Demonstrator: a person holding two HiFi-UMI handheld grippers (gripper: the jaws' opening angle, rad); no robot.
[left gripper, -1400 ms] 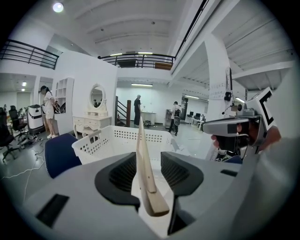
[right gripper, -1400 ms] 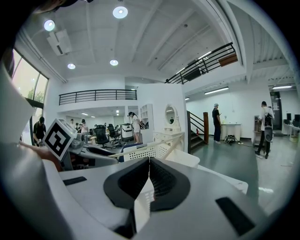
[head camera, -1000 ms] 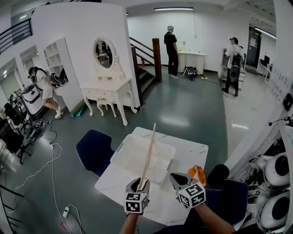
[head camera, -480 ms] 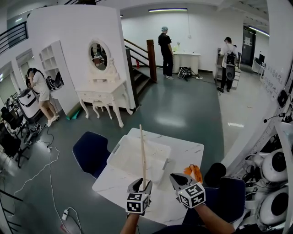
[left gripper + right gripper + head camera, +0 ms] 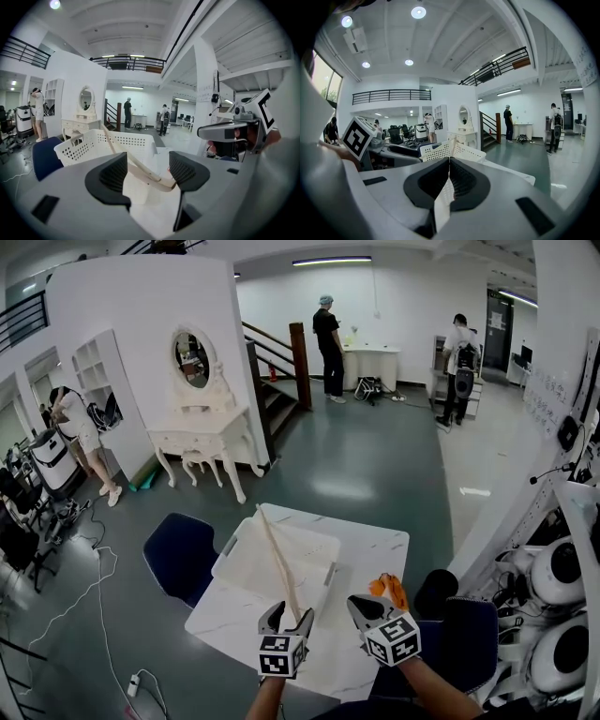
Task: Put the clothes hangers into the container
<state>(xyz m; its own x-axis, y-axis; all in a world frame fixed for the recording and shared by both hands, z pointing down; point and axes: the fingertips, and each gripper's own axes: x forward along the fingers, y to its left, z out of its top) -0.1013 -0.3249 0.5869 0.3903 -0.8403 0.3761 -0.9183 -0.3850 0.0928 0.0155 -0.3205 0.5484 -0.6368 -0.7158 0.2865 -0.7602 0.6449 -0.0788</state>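
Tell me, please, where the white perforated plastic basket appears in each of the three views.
Head view: white perforated plastic basket, lower centre, on the white marble table.
Left gripper view: left of centre, beyond the jaws.
Right gripper view: centre, just above the jaws.
Shared landmark: white dressing table with oval mirror.

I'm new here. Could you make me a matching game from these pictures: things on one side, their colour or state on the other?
1 left gripper
2 right gripper
3 hanger
4 chair

A blue
B jaws together, empty
C wooden, leaning over the basket
D jaws apart

Pairs: 1-D, 2-B, 3-C, 4-A.

The left gripper's jaws have just been opening, the hanger's end between them.
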